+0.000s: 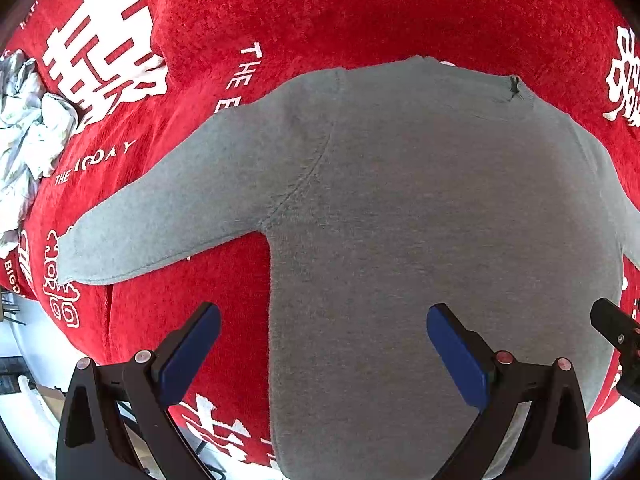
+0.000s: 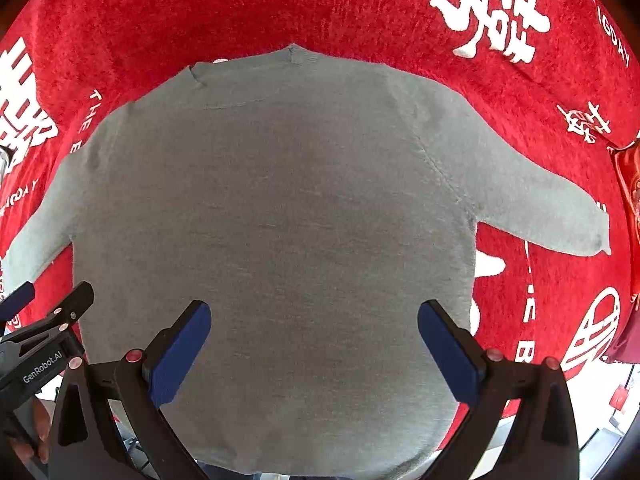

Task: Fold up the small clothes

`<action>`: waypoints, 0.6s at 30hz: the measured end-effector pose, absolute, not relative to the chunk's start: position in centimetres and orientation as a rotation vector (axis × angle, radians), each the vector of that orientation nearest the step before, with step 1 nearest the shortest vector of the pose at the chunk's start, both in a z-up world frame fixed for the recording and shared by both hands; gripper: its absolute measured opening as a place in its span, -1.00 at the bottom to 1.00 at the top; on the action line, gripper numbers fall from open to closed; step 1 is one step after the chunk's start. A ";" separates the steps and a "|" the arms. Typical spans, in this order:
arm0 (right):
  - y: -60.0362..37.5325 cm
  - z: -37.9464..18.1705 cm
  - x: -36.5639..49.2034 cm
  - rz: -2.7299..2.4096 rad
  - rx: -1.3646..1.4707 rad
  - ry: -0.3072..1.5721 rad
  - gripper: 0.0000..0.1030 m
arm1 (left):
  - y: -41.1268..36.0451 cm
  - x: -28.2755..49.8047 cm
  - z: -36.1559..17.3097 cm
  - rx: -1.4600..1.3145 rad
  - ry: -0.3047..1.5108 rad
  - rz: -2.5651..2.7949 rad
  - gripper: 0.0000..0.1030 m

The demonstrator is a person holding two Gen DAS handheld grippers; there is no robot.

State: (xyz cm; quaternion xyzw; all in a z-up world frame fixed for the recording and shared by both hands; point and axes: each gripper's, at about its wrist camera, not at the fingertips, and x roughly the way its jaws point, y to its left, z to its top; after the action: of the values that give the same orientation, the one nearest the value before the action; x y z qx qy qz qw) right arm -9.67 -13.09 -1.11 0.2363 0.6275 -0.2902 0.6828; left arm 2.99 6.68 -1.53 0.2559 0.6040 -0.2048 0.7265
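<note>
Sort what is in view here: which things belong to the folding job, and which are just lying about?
Belongs to the job:
- grey sweater, spread flat, sleeves out
- left gripper, open
- right gripper, open

Just lying about:
- red printed cloth under the sweater
- crumpled pale garment at the left edge

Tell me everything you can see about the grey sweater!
The grey sweater looks like soft knit fabric, plain with no picture on it. It lies spread flat on a red cloth with white writing, neck away from the cameras, hem nearest. Both long sleeves stick out sideways, one to the left and one to the right. Seams run where the sleeves join. It is not folded yet. Both grippers, left and right, hover open above its lower part, holding nothing.
</note>
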 end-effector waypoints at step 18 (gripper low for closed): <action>-10.7 -1.3 -8.3 -0.635 0.490 1.407 1.00 | 9.4 4.7 -1.6 0.486 1.339 -0.435 1.00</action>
State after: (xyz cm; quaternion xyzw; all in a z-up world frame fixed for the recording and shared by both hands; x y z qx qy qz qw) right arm -8.32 -10.70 -1.28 0.2191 0.6292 -0.2838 0.6896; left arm 4.68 9.39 -1.57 0.2213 0.6092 -0.1978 0.7354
